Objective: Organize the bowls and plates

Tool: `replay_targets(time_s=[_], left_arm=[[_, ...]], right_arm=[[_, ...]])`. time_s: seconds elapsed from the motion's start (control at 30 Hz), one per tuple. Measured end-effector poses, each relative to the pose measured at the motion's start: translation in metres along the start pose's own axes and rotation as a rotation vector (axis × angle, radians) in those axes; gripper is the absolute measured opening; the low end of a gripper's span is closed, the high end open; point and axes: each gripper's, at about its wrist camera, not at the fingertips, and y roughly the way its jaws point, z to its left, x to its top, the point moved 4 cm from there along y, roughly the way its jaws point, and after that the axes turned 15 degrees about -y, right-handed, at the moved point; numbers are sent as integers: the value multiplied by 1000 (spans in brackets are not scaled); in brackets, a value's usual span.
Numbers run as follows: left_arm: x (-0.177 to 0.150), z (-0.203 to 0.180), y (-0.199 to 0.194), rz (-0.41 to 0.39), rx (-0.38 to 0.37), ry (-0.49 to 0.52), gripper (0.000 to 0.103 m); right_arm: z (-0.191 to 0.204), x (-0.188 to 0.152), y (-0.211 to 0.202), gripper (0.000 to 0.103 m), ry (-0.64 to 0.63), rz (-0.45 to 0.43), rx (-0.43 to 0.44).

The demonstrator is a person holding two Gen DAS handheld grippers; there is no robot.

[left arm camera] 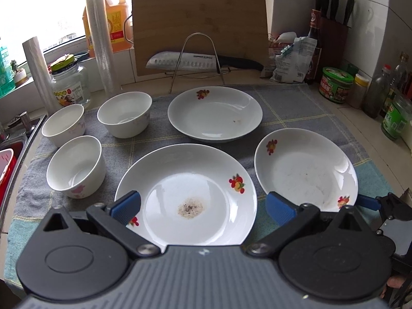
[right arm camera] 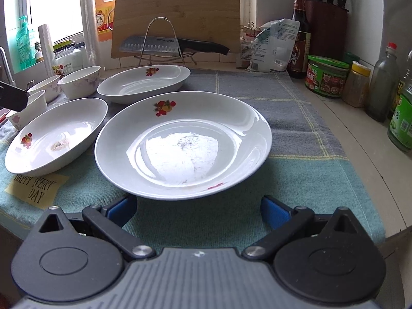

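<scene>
Your left gripper (left arm camera: 203, 204) hangs low with its blue-padded fingers (left arm camera: 127, 206) spread wide apart, gripping nothing. Your right gripper (right arm camera: 199, 209) sits level and low too, its blue fingers (right arm camera: 275, 212) equally wide and empty, its tip showing beside the left.

Setting: home kitchen. Evidence: tiled desk under a window, sink edge (left arm camera: 15, 134) at left. Bamboo cutting board (left arm camera: 198, 23) leans on the wall, knife (left arm camera: 195, 61) on a wire rack before it. Knife block (left arm camera: 332, 28), oil jug (left arm camera: 113, 18), sauce bottles (right arm camera: 300, 36), condiment jars (left arm camera: 334, 85). White plates (left arm camera: 215, 113) and bowls (left arm camera: 125, 114) on a checked cloth (right arm camera: 296, 118).
</scene>
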Motion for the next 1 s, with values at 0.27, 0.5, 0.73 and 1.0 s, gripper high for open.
replay_targets(time_s=[0.27, 0.5, 0.73, 1.0], left_arm=[[12, -17, 15, 27, 11, -36, 102], [20, -33, 32, 109, -51, -70, 102], [30, -59, 48, 166, -106, -16, 102], [30, -86, 73, 242, -203, 95, 102]], right_arm=[[0, 3, 12, 103, -115, -57, 48], [-2, 0, 12, 103, -140, -97, 76], [-4, -6, 10, 103, -160, -148, 87], [-4, -5, 11, 103, -161, -139, 89]])
